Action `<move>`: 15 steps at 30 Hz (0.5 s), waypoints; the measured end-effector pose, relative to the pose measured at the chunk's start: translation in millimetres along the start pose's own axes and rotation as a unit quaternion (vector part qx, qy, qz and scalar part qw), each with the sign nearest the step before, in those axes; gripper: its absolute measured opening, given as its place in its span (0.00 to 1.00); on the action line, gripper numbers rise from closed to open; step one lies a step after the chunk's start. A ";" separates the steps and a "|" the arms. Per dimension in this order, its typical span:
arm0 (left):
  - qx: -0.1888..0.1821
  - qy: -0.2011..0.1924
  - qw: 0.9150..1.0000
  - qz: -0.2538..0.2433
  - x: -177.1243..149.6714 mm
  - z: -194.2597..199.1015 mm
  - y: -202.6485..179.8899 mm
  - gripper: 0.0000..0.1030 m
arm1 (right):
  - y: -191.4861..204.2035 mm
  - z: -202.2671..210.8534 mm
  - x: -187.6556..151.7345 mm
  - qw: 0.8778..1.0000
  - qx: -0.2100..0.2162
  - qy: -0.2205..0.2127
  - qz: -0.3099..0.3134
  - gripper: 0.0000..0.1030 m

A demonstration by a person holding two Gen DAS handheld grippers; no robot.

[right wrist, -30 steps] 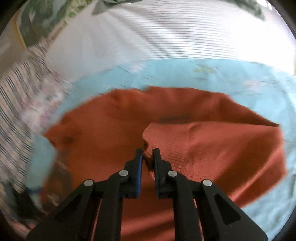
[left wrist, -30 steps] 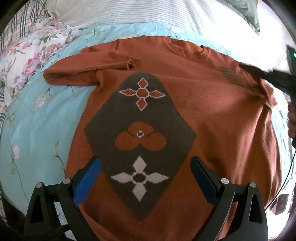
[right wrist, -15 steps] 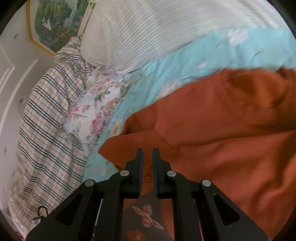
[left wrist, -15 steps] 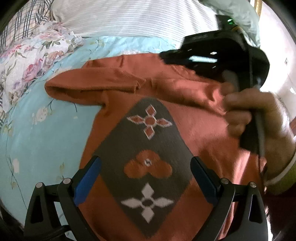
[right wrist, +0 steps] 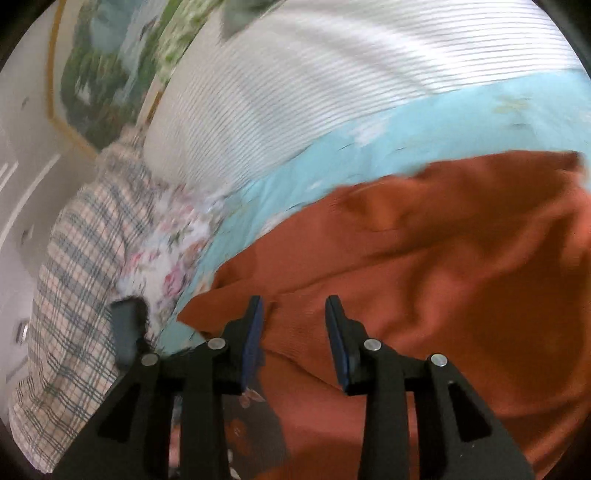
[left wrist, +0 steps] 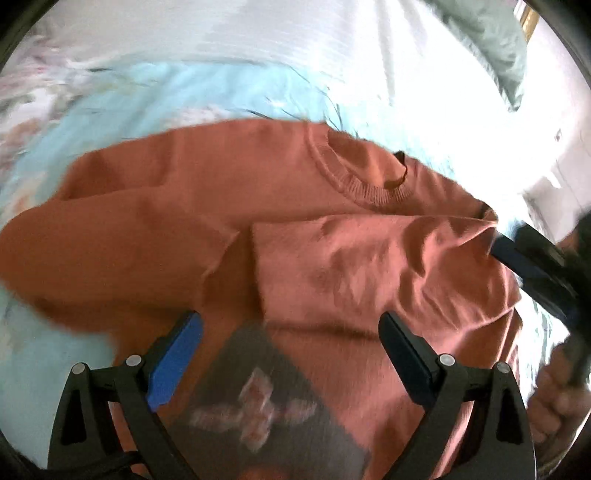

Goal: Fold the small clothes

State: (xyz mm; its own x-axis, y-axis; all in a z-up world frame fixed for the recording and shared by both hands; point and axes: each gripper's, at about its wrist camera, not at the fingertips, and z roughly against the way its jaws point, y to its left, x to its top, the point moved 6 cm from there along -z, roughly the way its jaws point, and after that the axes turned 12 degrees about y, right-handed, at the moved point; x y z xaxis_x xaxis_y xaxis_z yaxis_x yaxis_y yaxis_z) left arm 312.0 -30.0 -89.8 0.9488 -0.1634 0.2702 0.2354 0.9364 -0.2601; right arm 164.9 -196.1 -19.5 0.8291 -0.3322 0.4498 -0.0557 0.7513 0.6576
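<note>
An orange sweater [left wrist: 184,206] with a grey diamond pattern [left wrist: 258,387] lies face up on the light blue sheet [left wrist: 184,92]. Both sleeves are folded across its chest, and the right sleeve [left wrist: 369,258] lies on top below the collar [left wrist: 362,181]. My left gripper [left wrist: 288,325] hovers open over the chest with nothing between its fingers. My right gripper [right wrist: 294,306] is opening its jaws over the sleeve cloth [right wrist: 443,277]; the pads stand apart from it. In the left wrist view one of its blue-padded fingers [left wrist: 517,258] shows at the sweater's right shoulder, with a person's hand [left wrist: 554,406] behind it.
White striped bedding [left wrist: 258,33] and a green pillow [left wrist: 491,44] lie beyond the collar. A plaid cloth [right wrist: 74,277] and a floral cloth [right wrist: 173,251] lie left of the sweater. A framed picture [right wrist: 103,74] hangs on the wall.
The right gripper carried the right sleeve across the chest, then parted its jaws and let it lie there. The left gripper moved up toward the collar, still open.
</note>
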 end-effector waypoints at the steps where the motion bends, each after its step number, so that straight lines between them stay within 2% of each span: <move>1: 0.004 0.015 1.000 0.002 7.2 -11.4 1.7 0.89 | -10.4 12.2 -3.6 1.000 -0.006 -0.010 -0.010 0.35; 3: -0.011 0.039 0.999 0.000 13.8 -29.3 -3.4 0.75 | -31.1 37.8 -12.3 0.999 -0.019 -0.033 -0.031 0.35; 4: -0.010 0.042 0.999 0.000 14.8 -36.5 -3.3 0.72 | -39.8 47.2 -15.9 0.998 -0.024 -0.041 -0.041 0.35; 5: 0.003 0.035 0.999 -0.003 16.2 -39.7 -3.3 0.62 | -51.1 58.3 -20.1 0.997 -0.029 -0.051 -0.056 0.35; 6: 0.017 0.023 0.999 -0.016 17.6 -39.6 -6.9 0.44 | -57.0 63.7 -22.5 0.996 -0.031 -0.056 -0.063 0.35; 7: 0.021 0.019 0.999 -0.024 17.5 -39.5 -9.2 0.33 | -64.9 70.2 -24.9 0.995 -0.035 -0.062 -0.071 0.35; 8: 0.022 0.014 0.999 -0.028 17.4 -37.9 -10.7 0.10 | -70.7 74.7 -26.7 0.994 -0.039 -0.067 -0.079 0.35; 9: 0.010 0.011 1.000 -0.027 17.7 -35.5 -11.9 0.05 | -76.1 78.2 -27.6 0.993 -0.043 -0.072 -0.084 0.35; 10: 0.005 0.004 1.000 -0.023 17.1 -30.0 -11.9 0.05 | -79.7 79.7 -26.9 0.993 -0.046 -0.072 -0.085 0.35; 13: 0.036 -0.046 0.998 -0.018 14.0 2.0 -4.9 0.04 | -94.0 83.8 -26.5 0.991 -0.063 -0.069 -0.093 0.35; 15: 0.072 -0.076 0.995 0.000 14.3 22.2 11.8 0.04 | -105.9 90.4 -25.9 0.989 -0.083 -0.075 -0.097 0.35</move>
State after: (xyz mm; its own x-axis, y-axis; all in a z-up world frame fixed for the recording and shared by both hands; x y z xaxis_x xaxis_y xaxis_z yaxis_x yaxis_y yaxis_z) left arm 323.7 -14.4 -68.4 0.9034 -0.1257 0.4101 0.1931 0.9729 -0.1273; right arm 99.1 -318.7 -46.1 0.7227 -0.5504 0.4182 0.1985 0.7448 0.6371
